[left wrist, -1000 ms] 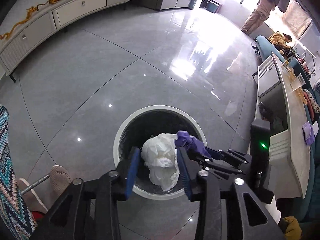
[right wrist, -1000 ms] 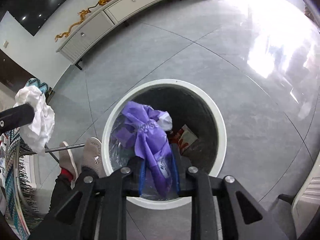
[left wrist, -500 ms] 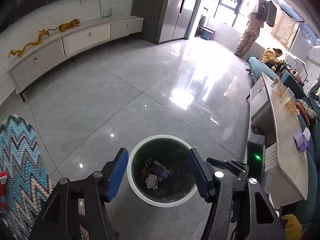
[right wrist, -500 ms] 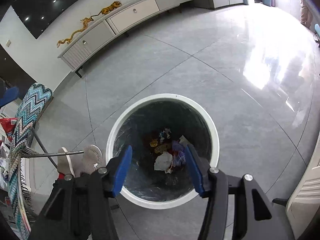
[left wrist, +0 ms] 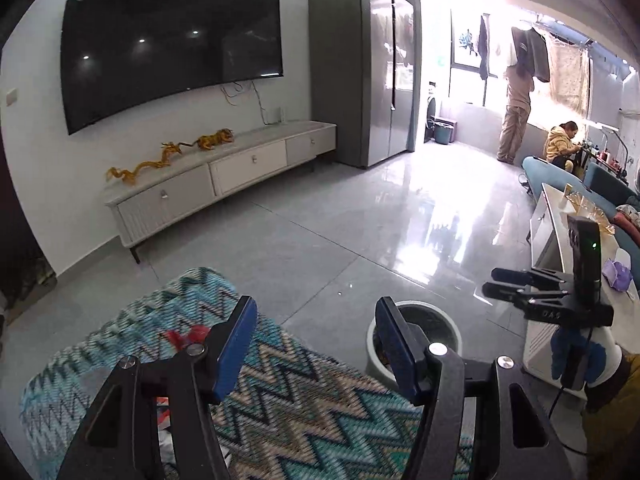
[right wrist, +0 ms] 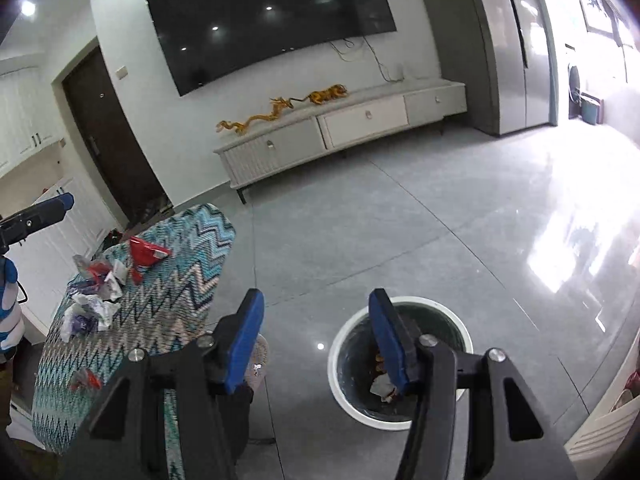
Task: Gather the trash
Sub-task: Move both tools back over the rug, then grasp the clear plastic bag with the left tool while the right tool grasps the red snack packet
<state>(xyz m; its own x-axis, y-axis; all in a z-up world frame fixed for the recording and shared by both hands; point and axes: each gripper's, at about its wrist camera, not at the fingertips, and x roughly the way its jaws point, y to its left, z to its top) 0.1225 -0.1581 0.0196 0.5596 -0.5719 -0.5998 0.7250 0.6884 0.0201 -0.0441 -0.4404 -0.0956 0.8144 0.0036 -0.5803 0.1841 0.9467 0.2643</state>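
Note:
My left gripper (left wrist: 314, 320) is open with nothing between its blue pads, above the zigzag-patterned board (left wrist: 304, 404). A red wrapper (left wrist: 188, 336) lies on the board just beyond it. My right gripper (right wrist: 316, 308) is open and empty too, held high between the board (right wrist: 160, 320) and the white-rimmed bin (right wrist: 440, 314). Scraps of trash (right wrist: 384, 388) lie at the bin's bottom. On the board sit a red wrapper (right wrist: 146, 252) and crumpled white and purple scraps (right wrist: 94, 308). The bin (left wrist: 450, 320) stands on the floor to the board's right.
A long TV cabinet (left wrist: 224, 172) and a grey fridge (left wrist: 360, 80) line the far wall. A white low table (left wrist: 560, 216) on the right carries a purple scrap (left wrist: 618, 274). Two people (left wrist: 518, 116) are at the bright window. A slippered foot (right wrist: 258, 356) is by the board.
The left gripper let go of a white wad and the right of a purple bag over the bin. Both opened, rose and tipped upward, bringing the board and room into view.

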